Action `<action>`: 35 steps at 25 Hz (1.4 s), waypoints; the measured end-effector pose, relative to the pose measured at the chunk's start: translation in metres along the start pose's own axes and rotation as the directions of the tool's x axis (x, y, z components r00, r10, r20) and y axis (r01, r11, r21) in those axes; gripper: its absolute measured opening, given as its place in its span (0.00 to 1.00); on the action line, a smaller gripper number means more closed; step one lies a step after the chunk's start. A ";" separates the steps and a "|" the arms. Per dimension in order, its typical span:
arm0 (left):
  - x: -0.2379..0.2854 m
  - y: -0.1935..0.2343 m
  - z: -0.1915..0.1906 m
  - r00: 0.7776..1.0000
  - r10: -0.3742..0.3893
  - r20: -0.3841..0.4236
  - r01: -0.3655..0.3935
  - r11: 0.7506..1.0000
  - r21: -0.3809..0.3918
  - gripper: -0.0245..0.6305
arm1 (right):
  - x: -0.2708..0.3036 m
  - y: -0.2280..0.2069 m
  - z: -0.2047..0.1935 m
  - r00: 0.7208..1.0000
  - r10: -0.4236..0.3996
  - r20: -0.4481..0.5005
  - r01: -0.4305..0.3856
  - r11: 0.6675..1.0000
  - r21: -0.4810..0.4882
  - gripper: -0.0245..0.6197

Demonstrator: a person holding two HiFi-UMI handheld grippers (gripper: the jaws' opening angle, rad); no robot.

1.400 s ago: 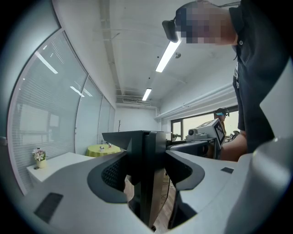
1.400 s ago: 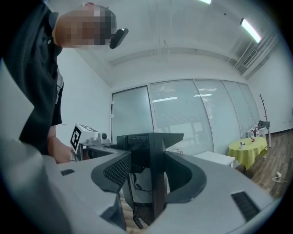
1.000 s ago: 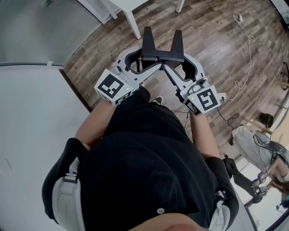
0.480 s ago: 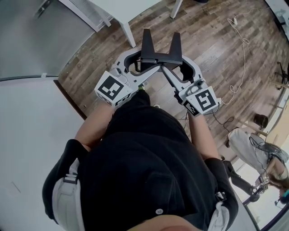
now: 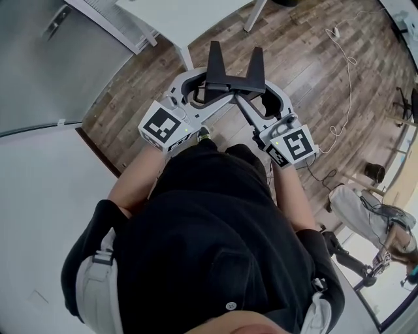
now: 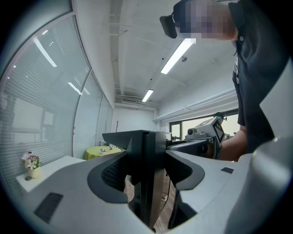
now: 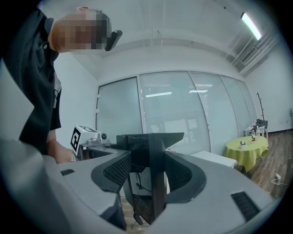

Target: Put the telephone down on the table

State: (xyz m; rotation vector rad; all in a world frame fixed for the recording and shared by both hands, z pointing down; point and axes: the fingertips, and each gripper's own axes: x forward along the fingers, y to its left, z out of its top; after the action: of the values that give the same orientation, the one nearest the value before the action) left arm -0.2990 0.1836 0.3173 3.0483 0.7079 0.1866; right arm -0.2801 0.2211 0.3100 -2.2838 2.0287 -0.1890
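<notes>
At 6 o'clock, nearest: the person's black shirt [image 5: 215,248] fills the lower head view, with bare forearms reaching toward 12.
Left marker cube [image 5: 162,126]: at 11 o'clock off the chest, over the wood floor [image 5: 313,72].
Right marker cube [image 5: 294,145]: at 1 o'clock, about level with the left one and well apart from it.
Left gripper [image 6: 147,183]: jaws pressed together with nothing between them; it points across toward the right marker cube.
Right gripper [image 7: 153,183]: jaws together too, holding nothing; it points back toward the left marker cube.
Crossing: the black tips of both grippers overlap at 12 o'clock in the head view, above the floor; I cannot tell if they touch.
Telephone: out of sight in all three views.
White table [image 5: 196,10]: at 12 o'clock beyond the grippers, one table leg [image 5: 187,44] slanting down to the floor.
White cable [image 5: 347,78]: trails over the floor at 2 o'clock.
Yellow round table [image 7: 247,147]: far off at 3 o'clock in the right gripper view, small things on it.
Flower pot [image 6: 31,167]: at 8 o'clock in the left gripper view, on a white ledge.
</notes>
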 end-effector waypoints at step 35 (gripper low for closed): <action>0.237 0.120 0.022 0.980 0.196 -0.033 -0.197 0.980 -0.037 0.43 | 0.039 -0.269 0.030 0.979 0.201 -0.019 -0.201 0.980 0.011 0.42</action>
State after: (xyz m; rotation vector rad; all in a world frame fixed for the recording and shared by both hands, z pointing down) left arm -0.0325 0.1808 0.3263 3.0796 0.3969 0.2438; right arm -0.0066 0.2137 0.3203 -2.0609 2.2451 -0.2072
